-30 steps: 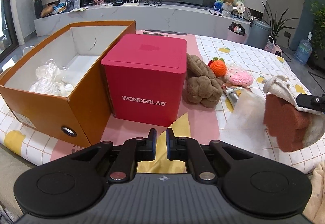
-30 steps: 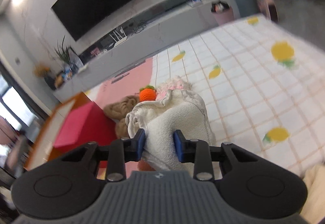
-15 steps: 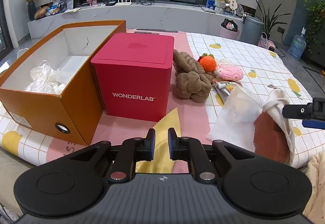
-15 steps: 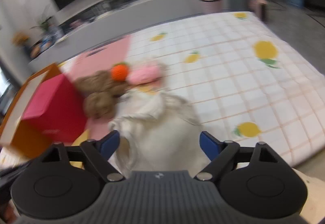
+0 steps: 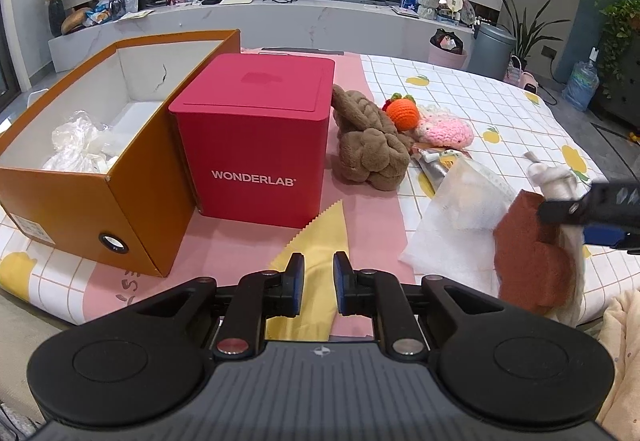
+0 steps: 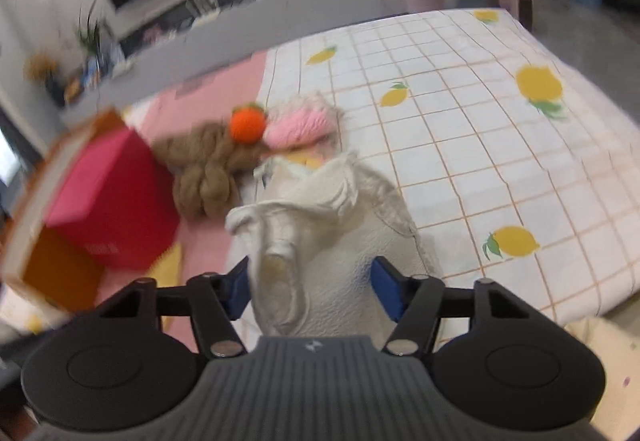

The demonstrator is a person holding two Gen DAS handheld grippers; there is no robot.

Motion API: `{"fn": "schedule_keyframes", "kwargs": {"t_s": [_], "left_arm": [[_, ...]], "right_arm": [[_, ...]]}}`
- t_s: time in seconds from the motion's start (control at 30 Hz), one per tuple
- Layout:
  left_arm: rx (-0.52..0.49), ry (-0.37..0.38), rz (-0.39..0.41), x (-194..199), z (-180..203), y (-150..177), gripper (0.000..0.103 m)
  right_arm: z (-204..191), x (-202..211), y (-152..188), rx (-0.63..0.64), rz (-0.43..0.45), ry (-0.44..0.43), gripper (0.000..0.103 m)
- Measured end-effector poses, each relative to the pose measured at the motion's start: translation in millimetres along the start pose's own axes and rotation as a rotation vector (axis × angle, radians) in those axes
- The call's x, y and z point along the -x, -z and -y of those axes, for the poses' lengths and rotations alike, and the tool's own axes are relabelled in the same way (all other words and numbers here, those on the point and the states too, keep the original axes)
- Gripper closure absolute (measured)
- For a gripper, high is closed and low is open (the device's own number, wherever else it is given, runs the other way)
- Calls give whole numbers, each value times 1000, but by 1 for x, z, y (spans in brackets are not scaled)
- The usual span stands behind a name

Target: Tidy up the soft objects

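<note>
A cream plush item (image 6: 332,225) with a rust-brown patch (image 5: 532,261) lies at the table's near right edge. My right gripper (image 6: 310,281) straddles it, its jaws closing, and the blue pads (image 6: 384,285) stand at its sides without pinching it. My left gripper (image 5: 319,281) hovers over a yellow cloth (image 5: 320,237), its jaws a narrow gap apart with nothing between them. A brown knotted plush (image 5: 368,145), an orange crochet ball (image 5: 402,114) and a pink crochet piece (image 5: 444,129) lie to the right of the red box (image 5: 256,145).
An open orange box (image 5: 80,197) at the left holds crumpled white plastic (image 5: 80,141). A white mesh pouch (image 5: 452,217) and a silver tube (image 5: 432,165) lie between the plush pile and the cream item. The lemon-print tablecloth (image 6: 480,161) stretches right.
The right jaws let go of the cream item, spread wide, then came partly back around it. The item sank from the air to the table edge. The left jaws parted slightly.
</note>
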State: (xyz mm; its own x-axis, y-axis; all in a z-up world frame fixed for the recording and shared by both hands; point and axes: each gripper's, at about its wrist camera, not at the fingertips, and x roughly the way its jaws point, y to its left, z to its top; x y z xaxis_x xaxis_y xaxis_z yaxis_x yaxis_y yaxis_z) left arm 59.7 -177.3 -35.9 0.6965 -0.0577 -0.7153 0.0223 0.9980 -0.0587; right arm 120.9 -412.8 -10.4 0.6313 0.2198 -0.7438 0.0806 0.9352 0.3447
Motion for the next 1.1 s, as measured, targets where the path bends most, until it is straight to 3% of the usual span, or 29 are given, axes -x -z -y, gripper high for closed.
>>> {"fn": "schedule_keyframes", "kwargs": {"t_s": [0.07,0.17,0.27,0.47,0.6,0.7,0.77,1.1], "left_arm": [[0,1,0,0,1,0,85],[-5,3,-4,0,3,1,85],[-7,8,-2,1,4,1,85],[-2,7,11,5,4,0,85],[-12,8,17,6,4,0,86],[-46,19,40,9,6,0,100],[-71,16,63,12,9,0,103],[-118,142,191,39,9,-10,103]], "right_arm": [[10,6,-4,-61,20,-17,62],[15,7,-6,-36,26,36,74],[24,5,-7,-56,31,70,77],[44,12,-10,-94,30,135,98],[47,21,-10,-92,60,160,99],[39,34,-11,-47,120,212,99],[37,42,-12,-38,149,210,99],[7,81,-9,7,292,185,100]]}}
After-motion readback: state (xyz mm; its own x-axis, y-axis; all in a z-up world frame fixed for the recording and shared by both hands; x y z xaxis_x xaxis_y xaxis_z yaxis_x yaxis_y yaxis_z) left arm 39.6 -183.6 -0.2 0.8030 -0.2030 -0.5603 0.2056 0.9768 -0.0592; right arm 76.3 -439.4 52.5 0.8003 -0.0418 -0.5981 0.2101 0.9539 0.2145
